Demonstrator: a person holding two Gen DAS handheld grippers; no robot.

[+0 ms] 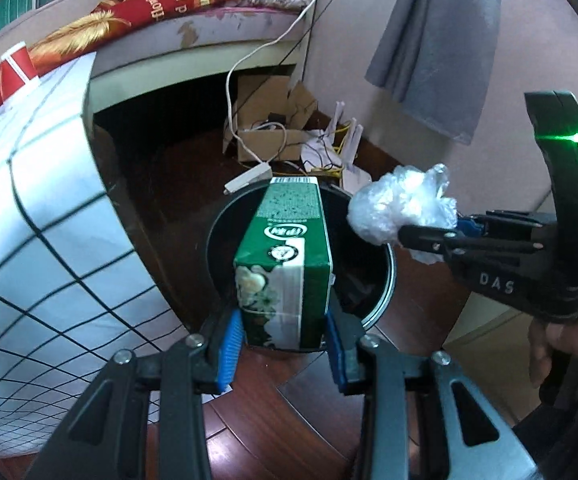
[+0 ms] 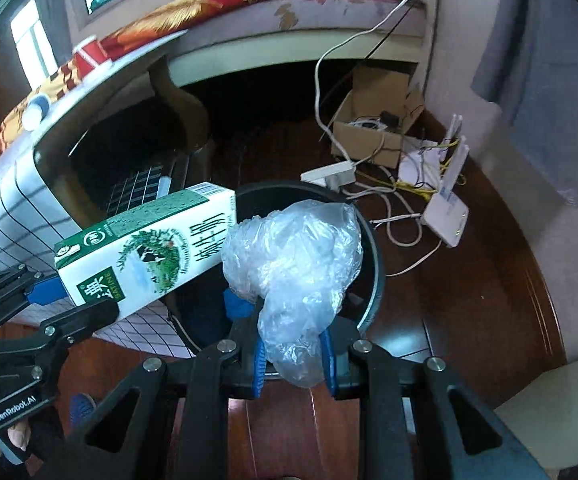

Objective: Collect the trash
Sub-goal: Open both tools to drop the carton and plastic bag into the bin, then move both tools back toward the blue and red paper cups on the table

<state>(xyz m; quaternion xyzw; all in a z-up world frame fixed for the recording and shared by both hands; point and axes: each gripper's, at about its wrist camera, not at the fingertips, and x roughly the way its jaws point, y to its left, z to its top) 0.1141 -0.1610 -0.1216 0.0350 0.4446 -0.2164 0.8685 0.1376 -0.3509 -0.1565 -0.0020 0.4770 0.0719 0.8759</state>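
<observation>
My left gripper (image 1: 283, 342) is shut on a green and white milk carton (image 1: 285, 264), which hangs tilted over the round black trash bin (image 1: 383, 300) on the floor. My right gripper (image 2: 294, 354) is shut on a crumpled clear plastic bag (image 2: 293, 264), also held above the black trash bin (image 2: 373, 288). In the left wrist view the right gripper (image 1: 403, 236) reaches in from the right with the plastic bag (image 1: 403, 206) at the bin's right rim. In the right wrist view the left gripper (image 2: 63, 304) holds the milk carton (image 2: 149, 256) from the left.
A table with a white checked cloth (image 1: 29, 220) stands close on the left. Behind the bin lie a power strip (image 2: 329, 174), an open cardboard box (image 2: 373, 128), a white router (image 2: 447, 212) and loose cables. A grey cloth (image 1: 437, 40) hangs on the right. A red cup (image 1: 19, 68) sits on the table.
</observation>
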